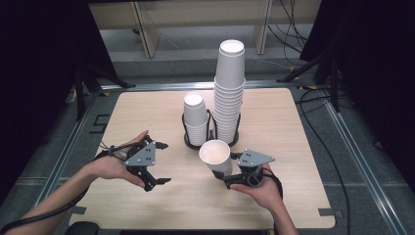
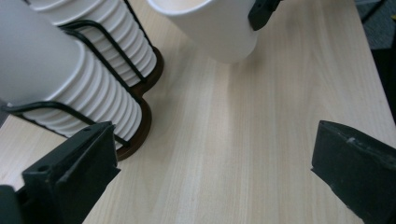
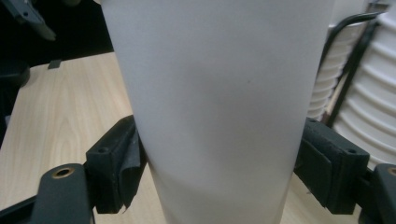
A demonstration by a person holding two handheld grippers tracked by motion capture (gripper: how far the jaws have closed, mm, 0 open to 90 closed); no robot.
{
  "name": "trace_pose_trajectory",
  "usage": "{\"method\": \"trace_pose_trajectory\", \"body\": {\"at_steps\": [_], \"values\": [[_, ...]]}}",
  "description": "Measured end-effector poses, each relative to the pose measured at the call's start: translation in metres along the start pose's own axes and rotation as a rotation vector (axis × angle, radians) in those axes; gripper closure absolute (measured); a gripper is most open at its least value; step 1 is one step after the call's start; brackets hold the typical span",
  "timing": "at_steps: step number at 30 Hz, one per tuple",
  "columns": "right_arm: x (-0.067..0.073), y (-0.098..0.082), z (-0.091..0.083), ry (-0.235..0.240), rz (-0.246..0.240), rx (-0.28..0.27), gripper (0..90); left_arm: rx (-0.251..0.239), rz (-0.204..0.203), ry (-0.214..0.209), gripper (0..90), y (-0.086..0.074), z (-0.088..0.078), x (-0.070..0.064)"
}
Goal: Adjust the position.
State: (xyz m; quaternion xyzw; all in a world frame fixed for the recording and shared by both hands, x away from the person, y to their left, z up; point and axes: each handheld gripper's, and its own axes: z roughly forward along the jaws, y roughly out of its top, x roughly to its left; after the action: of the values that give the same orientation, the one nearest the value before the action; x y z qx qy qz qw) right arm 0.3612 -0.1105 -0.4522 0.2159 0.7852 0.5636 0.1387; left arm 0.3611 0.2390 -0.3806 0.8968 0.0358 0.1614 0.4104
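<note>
A single white paper cup (image 1: 216,155) is clamped between the pads of the right gripper (image 1: 229,177), tilted, above the table's (image 1: 293,196) near middle, just in front of the wire holder (image 1: 187,141). The left gripper (image 1: 159,164) stands wide apart, grasping nothing, well left of the cup. Bare pale wood lies between them. Two ribbed stacks of cups (image 1: 227,98) fill the black holder.

I see a light wooden table (image 1: 147,117) ringed by a metal frame (image 1: 357,161). Black cables (image 1: 323,132) trail over the grey floor at the right, and pale wooden furniture legs (image 1: 147,29) stand beyond the far edge.
</note>
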Motion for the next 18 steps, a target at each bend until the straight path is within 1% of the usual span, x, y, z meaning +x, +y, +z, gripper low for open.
{"method": "trace_pose_trajectory", "body": {"at_steps": [1, 2, 3, 4, 5, 6, 7, 8, 9, 10, 11, 12, 13, 14, 15, 16, 17, 18], "values": [[-0.001, 0.0, -0.001, -0.015, -0.009, -0.018, 22.4, -0.013, -0.016, 0.01, 0.0, -0.003, 0.0, -0.001], [-0.001, 0.0, -0.001, -0.015, -0.009, -0.018, 22.4, -0.013, -0.016, 0.01, 0.0, -0.003, 0.0, -0.001], [-0.001, -0.001, -0.003, -0.018, 0.002, -0.016, 22.4, -0.027, -0.026, 0.023, 0.0, -0.005, 0.0, -0.002], [-0.002, -0.001, -0.006, -0.025, 0.007, -0.014, 22.4, -0.044, -0.046, 0.027, 0.0, -0.007, 0.0, -0.003], [-0.002, -0.001, -0.006, -0.025, 0.007, -0.014, 22.4, -0.052, -0.052, 0.035, 0.0, -0.009, 0.0, -0.004], [-0.003, -0.002, -0.006, -0.034, -0.012, -0.026, 22.4, -0.065, -0.073, 0.041, 0.0, -0.012, 0.001, -0.005], [-0.003, -0.004, -0.008, -0.041, 0.001, -0.036, 22.4, -0.089, -0.093, 0.056, 0.0, -0.015, 0.003, -0.007], [-0.003, -0.004, -0.008, -0.041, 0.001, -0.036, 22.4, -0.089, -0.093, 0.056, 0.0, -0.015, 0.003, -0.007], [-0.003, -0.007, -0.009, -0.046, 0.018, -0.039, 22.4, -0.121, -0.117, 0.084, 0.0, -0.019, 0.005, -0.008], [-0.003, -0.007, -0.01, -0.048, 0.017, -0.04, 22.4, -0.121, -0.117, 0.084, 0.0, -0.019, 0.005, -0.008], [-0.003, -0.009, -0.011, -0.046, 0.034, -0.043, 22.4, -0.157, -0.147, 0.092, 0.0, -0.022, 0.007, -0.008], [-0.004, -0.01, -0.011, -0.047, 0.024, -0.053, 22.4, -0.157, -0.147, 0.092, 0.0, -0.022, 0.007, -0.008], [-0.003, -0.011, -0.013, -0.058, 0.045, -0.049, 22.4, -0.164, -0.159, 0.116, 0.0, -0.025, 0.007, -0.01], [-0.003, -0.011, -0.013, -0.058, 0.045, -0.049, 22.4, -0.164, -0.159, 0.116, 0.0, -0.025, 0.007, -0.01], [-0.004, -0.013, -0.014, -0.065, 0.058, -0.06, 22.4, -0.207, -0.188, 0.13, 0.0, -0.028, 0.01, -0.013], [-0.004, -0.013, -0.014, -0.065, 0.058, -0.06, 22.4, -0.207, -0.188, 0.13, 0.0, -0.028, 0.01, -0.013], [-0.004, -0.014, -0.017, -0.079, 0.075, -0.068, 22.4, -0.218, -0.208, 0.151, 0.0, -0.031, 0.01, -0.016], [-0.004, -0.014, -0.017, -0.079, 0.075, -0.068, 22.4, -0.218, -0.208, 0.151, 0.0, -0.031, 0.01, -0.016]]}}
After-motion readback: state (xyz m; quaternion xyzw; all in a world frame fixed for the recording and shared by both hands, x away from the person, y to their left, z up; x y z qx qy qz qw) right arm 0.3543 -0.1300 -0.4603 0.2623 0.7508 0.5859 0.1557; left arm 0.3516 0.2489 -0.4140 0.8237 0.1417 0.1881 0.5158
